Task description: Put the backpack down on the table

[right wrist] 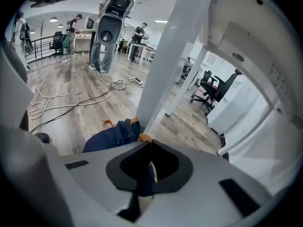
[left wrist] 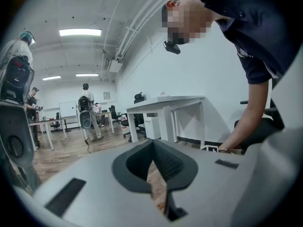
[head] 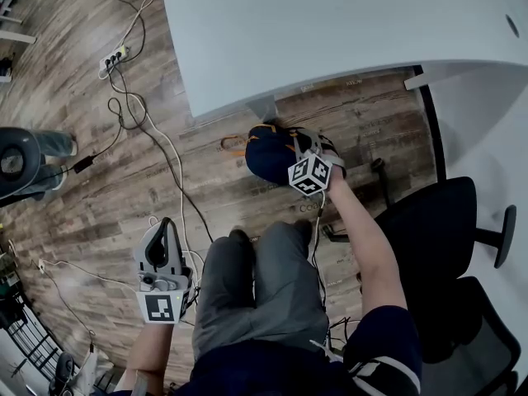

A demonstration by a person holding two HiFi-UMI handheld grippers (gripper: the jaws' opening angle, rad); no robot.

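Observation:
A navy backpack with orange trim lies on the wooden floor, just under the front edge of the white table. My right gripper reaches down onto its right side and is shut on a dark blue strap. In the right gripper view the strap runs between the closed jaws, with the backpack beyond them beside the table's white leg. My left gripper hangs low at the left, away from the backpack. Its jaws meet at the tips with nothing in them.
Cables and a power strip trail over the floor at the left. Black office chairs stand close on the right. My own legs fill the lower middle. Another person stands further off across the room.

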